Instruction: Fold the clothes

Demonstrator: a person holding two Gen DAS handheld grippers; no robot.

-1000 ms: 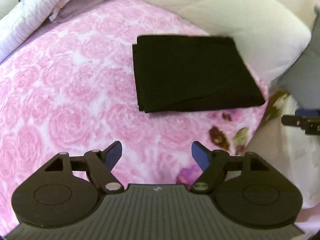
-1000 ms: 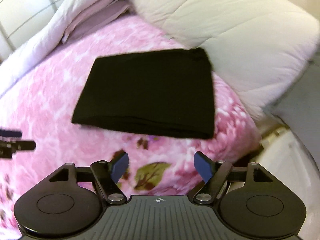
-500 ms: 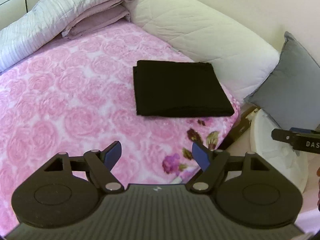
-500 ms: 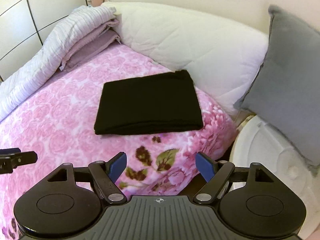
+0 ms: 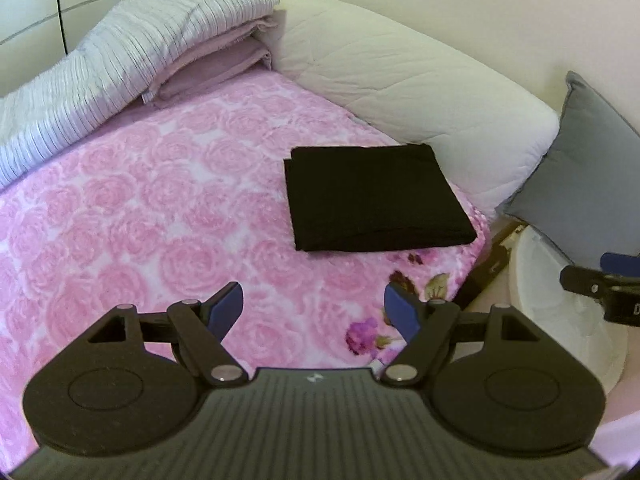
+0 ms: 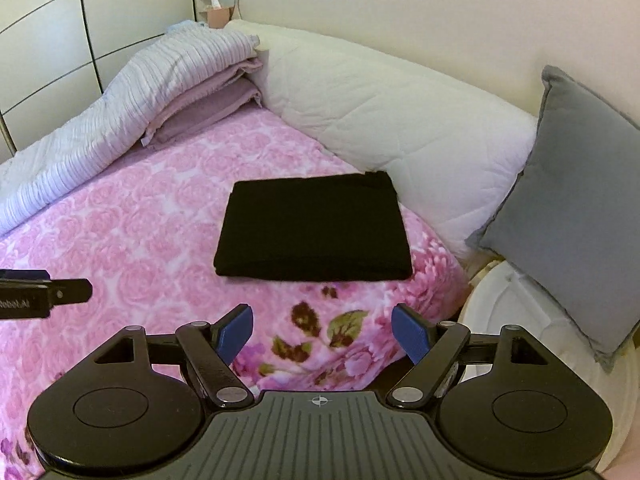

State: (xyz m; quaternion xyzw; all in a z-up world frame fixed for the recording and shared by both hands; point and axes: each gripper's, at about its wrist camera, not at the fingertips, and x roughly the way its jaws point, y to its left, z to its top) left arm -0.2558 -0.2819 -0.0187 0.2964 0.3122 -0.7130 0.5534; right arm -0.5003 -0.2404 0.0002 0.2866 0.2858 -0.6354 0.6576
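1. The black garment lies folded into a flat, neat rectangle on the pink rose-patterned blanket, near the blanket's far right corner. In the right wrist view the same garment sits straight ahead of the camera.
2. The garment's far edge lies just beside the long white quilted bolster; from these angles I cannot tell whether the two touch.
3. The left gripper hangs above the blanket with its blue-padded fingers spread wide, gripping nothing, apart from the garment's near edge.
4. The right gripper is likewise spread wide and empty, over the blanket's flowered border, short of the garment.
5. Each gripper shows in the other's view: the right one's dark tip at the right edge of the left wrist view, the left one's tip at the left edge of the right wrist view.
6. A grey cushion leans at the right end of the bolster, above a white rounded object beside the bed.
7. At the far left, a striped pale quilt lies draped over folded mauve linen.
8. A wall of pale cupboard panels stands behind the quilt.
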